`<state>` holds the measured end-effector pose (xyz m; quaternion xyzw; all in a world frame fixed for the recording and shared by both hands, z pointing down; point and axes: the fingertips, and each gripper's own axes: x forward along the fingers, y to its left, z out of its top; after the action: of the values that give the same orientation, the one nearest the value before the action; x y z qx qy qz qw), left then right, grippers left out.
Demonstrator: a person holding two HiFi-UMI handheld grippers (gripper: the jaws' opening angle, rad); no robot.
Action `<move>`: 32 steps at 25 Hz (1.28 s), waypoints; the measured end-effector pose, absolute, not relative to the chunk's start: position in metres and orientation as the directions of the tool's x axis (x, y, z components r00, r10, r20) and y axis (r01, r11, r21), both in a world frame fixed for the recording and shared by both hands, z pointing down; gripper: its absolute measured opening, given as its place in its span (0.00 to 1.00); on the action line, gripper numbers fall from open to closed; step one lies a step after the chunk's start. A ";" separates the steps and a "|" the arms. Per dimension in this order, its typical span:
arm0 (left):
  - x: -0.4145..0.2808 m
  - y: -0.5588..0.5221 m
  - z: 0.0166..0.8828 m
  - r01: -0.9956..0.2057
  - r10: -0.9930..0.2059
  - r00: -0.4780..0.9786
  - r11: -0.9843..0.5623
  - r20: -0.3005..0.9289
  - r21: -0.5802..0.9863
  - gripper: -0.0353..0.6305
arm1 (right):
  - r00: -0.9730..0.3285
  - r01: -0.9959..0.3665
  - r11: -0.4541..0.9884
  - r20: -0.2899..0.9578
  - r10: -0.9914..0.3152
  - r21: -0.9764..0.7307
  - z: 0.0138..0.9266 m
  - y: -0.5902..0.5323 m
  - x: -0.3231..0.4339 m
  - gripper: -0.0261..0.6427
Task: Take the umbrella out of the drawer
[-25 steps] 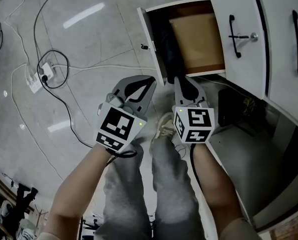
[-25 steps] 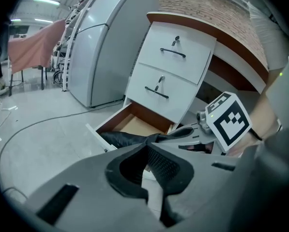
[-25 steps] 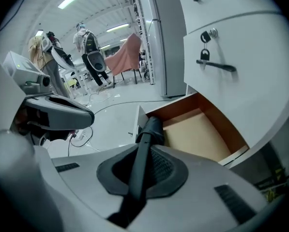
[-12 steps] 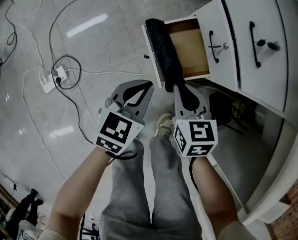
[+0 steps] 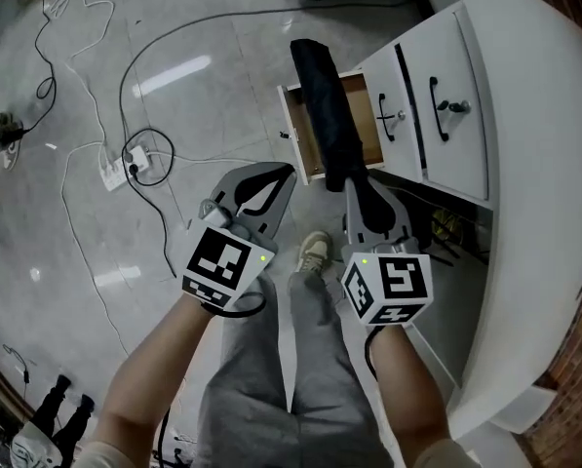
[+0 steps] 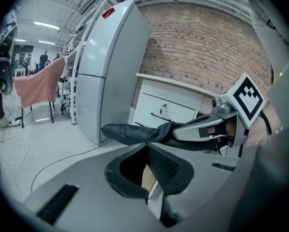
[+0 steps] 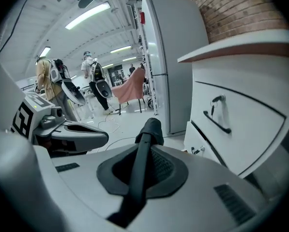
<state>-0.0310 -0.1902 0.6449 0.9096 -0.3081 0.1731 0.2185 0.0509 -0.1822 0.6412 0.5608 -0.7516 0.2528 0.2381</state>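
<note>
The right tongs point(image 5: 355, 181) are clamped narrow on the handle end of the folded black umbrella point(image 5: 326, 105). It runs straight out from their tips and hangs in the air — nearly level in the left gripper view — over the open drawer point(image 5: 367, 115) of the white cabinet point(image 5: 437, 96). Just beside them, the left tongs point(image 5: 276, 176) are closed tip to tip on nothing, clear of the umbrella. The gripped handle is mostly buried between the pads. In the right gripper view the umbrella is so foreshortened that only a dark shaft and its bunched far end show. It also covers part of the drawer's inside — what lies beneath cannot be seen. Farther off, a white power strip point(image 5: 125, 167) lies on the grey floor point(image 5: 203, 86).
</note>
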 end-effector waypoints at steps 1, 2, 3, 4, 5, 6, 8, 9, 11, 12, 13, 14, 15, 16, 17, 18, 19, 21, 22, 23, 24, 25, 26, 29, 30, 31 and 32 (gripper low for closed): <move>-0.039 -0.190 0.623 -0.634 -0.490 0.755 -0.716 0.435 0.293 0.06 | -0.249 -0.965 0.241 0.637 -0.729 -0.101 0.618 -0.181 0.044 0.07; -0.045 -0.190 0.603 -0.631 -0.495 0.759 -0.718 0.423 0.294 0.06 | -0.242 -0.967 0.237 0.633 -0.736 -0.093 0.597 -0.180 0.038 0.07; -0.050 -0.190 0.587 -0.630 -0.499 0.762 -0.719 0.414 0.293 0.06 | -0.236 -0.968 0.232 0.628 -0.741 -0.091 0.579 -0.179 0.034 0.07; -0.053 -0.190 0.572 -0.628 -0.501 0.764 -0.721 0.408 0.291 0.06 | -0.232 -0.970 0.224 0.625 -0.746 -0.093 0.563 -0.178 0.032 0.07; -0.055 -0.190 0.559 -0.627 -0.502 0.765 -0.723 0.405 0.289 0.06 | -0.229 -0.971 0.217 0.622 -0.749 -0.097 0.549 -0.177 0.030 0.07; -0.057 -0.189 0.547 -0.627 -0.503 0.765 -0.725 0.403 0.284 0.06 | -0.227 -0.972 0.211 0.618 -0.752 -0.100 0.536 -0.176 0.030 0.07; -0.059 -0.189 0.523 -0.626 -0.507 0.764 -0.734 0.399 0.265 0.06 | -0.224 -0.973 0.205 0.610 -0.760 -0.102 0.510 -0.176 0.030 0.07; -0.059 -0.190 0.510 -0.625 -0.511 0.763 -0.738 0.395 0.254 0.06 | -0.224 -0.974 0.205 0.605 -0.764 -0.101 0.497 -0.176 0.031 0.07; -0.059 -0.191 0.485 -0.627 -0.523 0.763 -0.740 0.381 0.241 0.06 | -0.226 -0.973 0.207 0.596 -0.770 -0.101 0.472 -0.178 0.032 0.07; -0.059 -0.192 0.472 -0.629 -0.529 0.763 -0.740 0.373 0.237 0.06 | -0.227 -0.973 0.207 0.593 -0.773 -0.103 0.458 -0.179 0.032 0.07; -0.059 -0.194 0.459 -0.631 -0.534 0.762 -0.740 0.365 0.234 0.06 | -0.228 -0.973 0.207 0.589 -0.775 -0.104 0.444 -0.181 0.032 0.07; -0.059 -0.197 0.446 -0.632 -0.540 0.762 -0.739 0.356 0.232 0.06 | -0.229 -0.972 0.210 0.584 -0.779 -0.102 0.429 -0.184 0.032 0.07; -0.059 -0.199 0.433 -0.634 -0.546 0.763 -0.738 0.347 0.232 0.06 | -0.232 -0.972 0.215 0.577 -0.783 -0.098 0.415 -0.187 0.031 0.07; -0.060 -0.201 0.420 -0.636 -0.552 0.762 -0.736 0.338 0.233 0.06 | -0.236 -0.970 0.224 0.569 -0.788 -0.092 0.400 -0.190 0.031 0.07; -0.061 -0.203 0.408 -0.638 -0.557 0.762 -0.734 0.331 0.234 0.06 | -0.241 -0.969 0.234 0.559 -0.794 -0.086 0.386 -0.193 0.031 0.07; -0.061 -0.205 0.396 -0.640 -0.561 0.761 -0.733 0.324 0.233 0.06 | -0.246 -0.967 0.243 0.547 -0.800 -0.079 0.372 -0.196 0.030 0.07; -0.062 -0.206 0.384 -0.641 -0.566 0.760 -0.732 0.319 0.231 0.06 | -0.251 -0.965 0.251 0.535 -0.807 -0.074 0.358 -0.198 0.029 0.07; -0.065 -0.208 0.361 -0.644 -0.573 0.758 -0.732 0.312 0.223 0.06 | -0.258 -0.963 0.259 0.510 -0.821 -0.070 0.330 -0.202 0.028 0.07; -0.066 -0.209 0.350 -0.645 -0.576 0.757 -0.733 0.309 0.216 0.06 | -0.261 -0.963 0.260 0.497 -0.828 -0.071 0.317 -0.204 0.027 0.07; -0.068 -0.210 0.338 -0.646 -0.579 0.756 -0.735 0.306 0.206 0.06 | -0.263 -0.963 0.260 0.483 -0.835 -0.073 0.304 -0.207 0.025 0.07; -0.070 -0.212 0.327 -0.648 -0.583 0.754 -0.737 0.302 0.195 0.06 | -0.265 -0.963 0.260 0.468 -0.843 -0.076 0.292 -0.210 0.024 0.07; -0.072 -0.214 0.315 -0.649 -0.588 0.753 -0.738 0.297 0.183 0.06 | -0.268 -0.962 0.261 0.453 -0.850 -0.080 0.280 -0.212 0.022 0.07; -0.074 -0.216 0.303 -0.651 -0.593 0.751 -0.740 0.291 0.172 0.06 | -0.272 -0.961 0.262 0.439 -0.856 -0.084 0.268 -0.214 0.020 0.07; -0.081 -0.215 0.267 -0.658 -0.610 0.745 -0.739 0.270 0.146 0.06 | -0.282 -0.959 0.273 0.407 -0.869 -0.083 0.231 -0.212 0.015 0.07; -0.082 -0.214 0.255 -0.661 -0.617 0.742 -0.737 0.261 0.139 0.06 | -0.286 -0.957 0.277 0.396 -0.873 -0.080 0.219 -0.211 0.014 0.07; -0.084 -0.214 0.242 -0.664 -0.624 0.740 -0.735 0.251 0.133 0.06 | -0.289 -0.957 0.282 0.385 -0.877 -0.076 0.206 -0.210 0.014 0.07; -0.085 -0.214 0.230 -0.667 -0.629 0.739 -0.734 0.242 0.128 0.06 | -0.291 -0.956 0.286 0.373 -0.881 -0.071 0.193 -0.209 0.013 0.07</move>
<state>-0.0854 -0.2138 0.2304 0.9267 -0.3496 0.0913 0.1035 0.0134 -0.2094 0.1935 0.5805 -0.7910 0.1416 0.1316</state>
